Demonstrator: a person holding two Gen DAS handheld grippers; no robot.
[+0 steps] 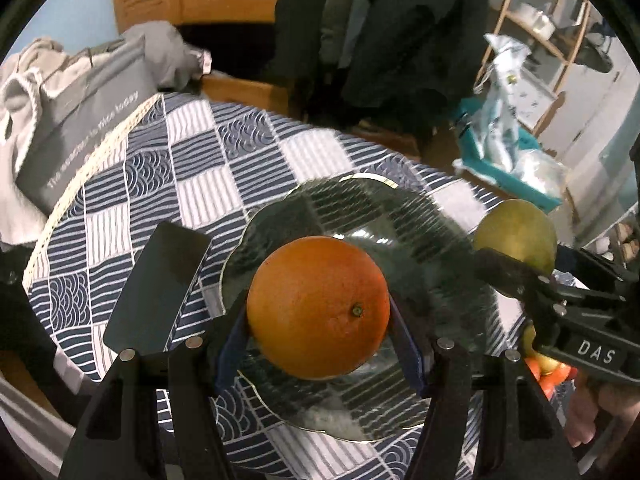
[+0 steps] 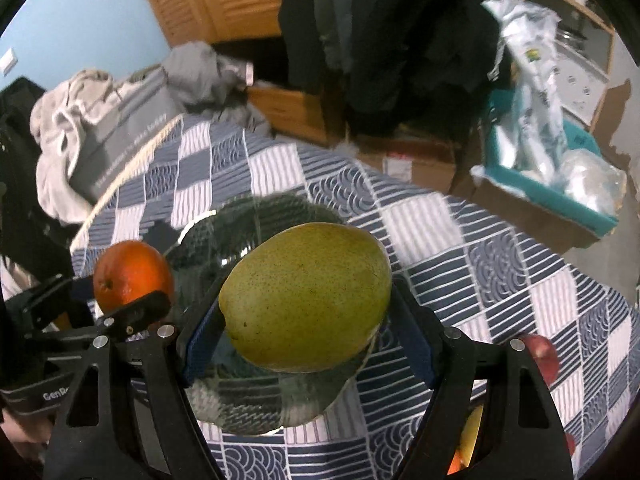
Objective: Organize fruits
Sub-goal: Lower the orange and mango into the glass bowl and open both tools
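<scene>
Both wrist views close above plate (image 1: 440, 216)

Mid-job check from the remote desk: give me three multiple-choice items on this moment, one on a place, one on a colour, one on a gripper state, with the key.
1. Where is the orange relative to the glass plate?
A. Above it
B. On a shelf
C. Inside the teal box

2. What colour is the fruit in the right gripper?
A. Purple
B. Yellow-green
C. White

3. What state is the left gripper in?
A. Open and empty
B. Shut on the plate
C. Shut on the orange

Key:
1 A: in the left wrist view the plate's ribbed glass shows all around and behind the orange.
2 B: the right wrist view shows a speckled yellow-green mango between the fingers.
3 C: both blue pads press against the orange's sides.
</scene>
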